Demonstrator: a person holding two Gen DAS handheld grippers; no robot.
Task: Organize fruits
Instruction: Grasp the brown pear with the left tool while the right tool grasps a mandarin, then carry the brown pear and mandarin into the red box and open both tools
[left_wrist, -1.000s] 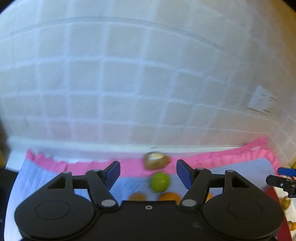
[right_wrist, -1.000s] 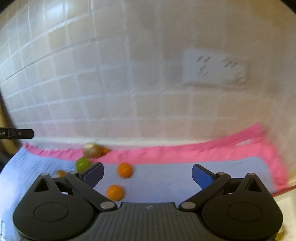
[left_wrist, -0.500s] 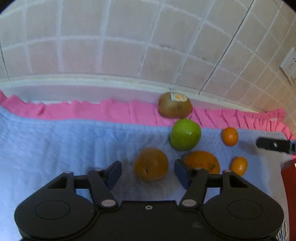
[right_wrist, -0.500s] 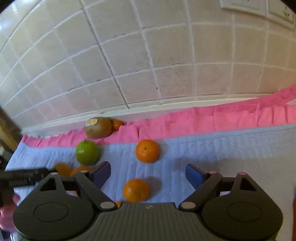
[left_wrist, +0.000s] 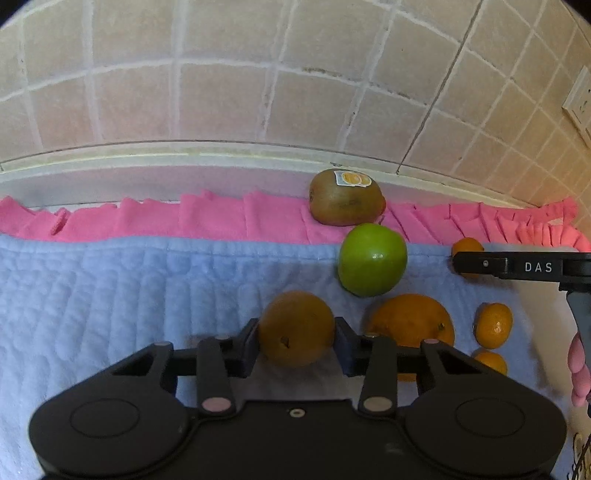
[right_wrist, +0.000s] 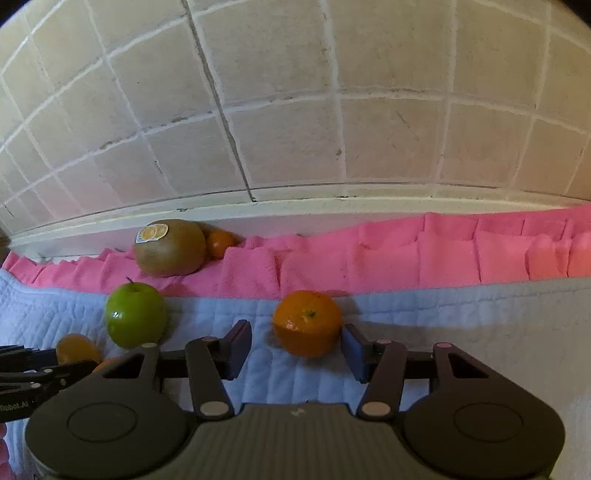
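Left wrist view: the left gripper (left_wrist: 297, 345) has dropped from facing the tiled wall a second ago to cloth level, and its jaws, wide open half a second back, have narrowed around a dull orange (left_wrist: 296, 328). Both pads sit at the fruit's flanks and appear to touch it, though the fruit rests on the blue quilted cloth (left_wrist: 110, 295); whether the grip is firm cannot be told. Just right lies a larger orange (left_wrist: 410, 321), with a green apple (left_wrist: 372, 259) behind it and a stickered kiwi (left_wrist: 346, 197) on the pink towel (left_wrist: 221, 218) near the wall (left_wrist: 258, 81). Two small mandarins lie at far right, where the other tool reaches in.

Right wrist view: the right gripper (right_wrist: 296, 349) has likewise descended and moved forward, so that a bright mandarin (right_wrist: 307, 323), ahead of it half a second ago, now sits between its fingers. The jaws stand open, with a clear gap on the left side and the right pad close by; nothing is held.

Read together, both tools seem to be starting picks at once, the first sorting step.

No bowl, basket or tray appears in either view, so where the fruit is meant to go cannot be judged.
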